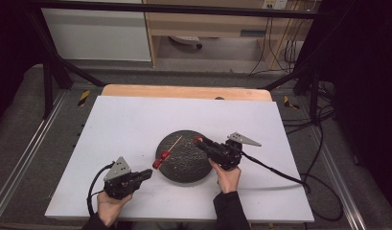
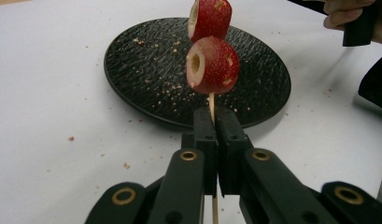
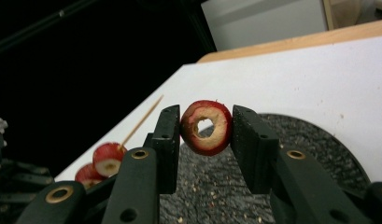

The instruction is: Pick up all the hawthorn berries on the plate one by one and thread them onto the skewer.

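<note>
The fingers (image 3: 166, 140) of the right gripper (image 3: 206, 128) stand a fruit's width apart and pinch a cored red fruit piece (image 3: 206, 127) between them, its pale cut face and hollow middle turned toward the camera. In the high view this gripper (image 1: 199, 141) holds the piece (image 1: 197, 140) over the right part of the dark round plate (image 1: 184, 167). The left gripper (image 2: 215, 122) has its jaws pressed together on the lower end of a thin wooden skewer (image 2: 211, 100), which rises between them. Two red fruit pieces (image 2: 212, 65) are threaded on the skewer, one above the other, each with a red speckled skin, a pale inner flesh and a cored hole on its side. In the high view the skewer (image 1: 175, 143) slants up over the plate's left side, with the threaded fruits (image 1: 162, 158) low on it, near the left gripper (image 1: 149, 173). The plate has a rough black surface strewn with small crumbs and sits on the white table (image 1: 126, 124).
</note>
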### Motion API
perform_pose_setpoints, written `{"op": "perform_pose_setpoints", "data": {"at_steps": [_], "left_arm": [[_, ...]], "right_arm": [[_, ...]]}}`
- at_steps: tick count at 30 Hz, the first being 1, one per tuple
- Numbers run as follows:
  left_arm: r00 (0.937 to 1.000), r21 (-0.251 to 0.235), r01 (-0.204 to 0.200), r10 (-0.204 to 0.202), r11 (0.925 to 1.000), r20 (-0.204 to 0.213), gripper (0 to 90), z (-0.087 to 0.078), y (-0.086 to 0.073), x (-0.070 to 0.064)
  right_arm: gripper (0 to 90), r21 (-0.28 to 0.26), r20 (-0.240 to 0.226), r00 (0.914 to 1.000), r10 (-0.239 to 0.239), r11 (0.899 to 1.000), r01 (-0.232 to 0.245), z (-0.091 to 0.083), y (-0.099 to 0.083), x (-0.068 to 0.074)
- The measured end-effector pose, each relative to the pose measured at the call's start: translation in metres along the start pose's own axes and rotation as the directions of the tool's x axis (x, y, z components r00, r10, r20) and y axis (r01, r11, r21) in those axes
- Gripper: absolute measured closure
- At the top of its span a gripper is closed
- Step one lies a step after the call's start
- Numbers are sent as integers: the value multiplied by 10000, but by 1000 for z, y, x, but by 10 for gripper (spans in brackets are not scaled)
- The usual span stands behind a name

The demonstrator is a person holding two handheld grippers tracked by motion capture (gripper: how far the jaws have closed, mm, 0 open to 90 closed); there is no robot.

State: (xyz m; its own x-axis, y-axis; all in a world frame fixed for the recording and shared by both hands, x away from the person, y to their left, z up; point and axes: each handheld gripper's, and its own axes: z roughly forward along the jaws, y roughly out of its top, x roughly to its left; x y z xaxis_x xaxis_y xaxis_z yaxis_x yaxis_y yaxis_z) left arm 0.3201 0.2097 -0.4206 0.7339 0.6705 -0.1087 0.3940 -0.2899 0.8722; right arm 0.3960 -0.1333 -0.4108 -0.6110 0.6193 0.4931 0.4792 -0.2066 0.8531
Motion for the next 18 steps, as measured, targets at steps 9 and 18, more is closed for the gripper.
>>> {"op": "perform_pose_setpoints", "data": {"at_steps": [9, 18], "left_arm": [[9998, -220, 108, -104, 9997, 191, 879, 9, 7, -8], [9993, -457, 163, -148, 9988, 332, 878, 18, 12, -17]], "right_arm": [[639, -1070, -92, 9988, 482, 9931, -489, -2, 10, 1], [639, -1825, -121, 9973, 725, 9805, -735, -5, 19, 1]]}}
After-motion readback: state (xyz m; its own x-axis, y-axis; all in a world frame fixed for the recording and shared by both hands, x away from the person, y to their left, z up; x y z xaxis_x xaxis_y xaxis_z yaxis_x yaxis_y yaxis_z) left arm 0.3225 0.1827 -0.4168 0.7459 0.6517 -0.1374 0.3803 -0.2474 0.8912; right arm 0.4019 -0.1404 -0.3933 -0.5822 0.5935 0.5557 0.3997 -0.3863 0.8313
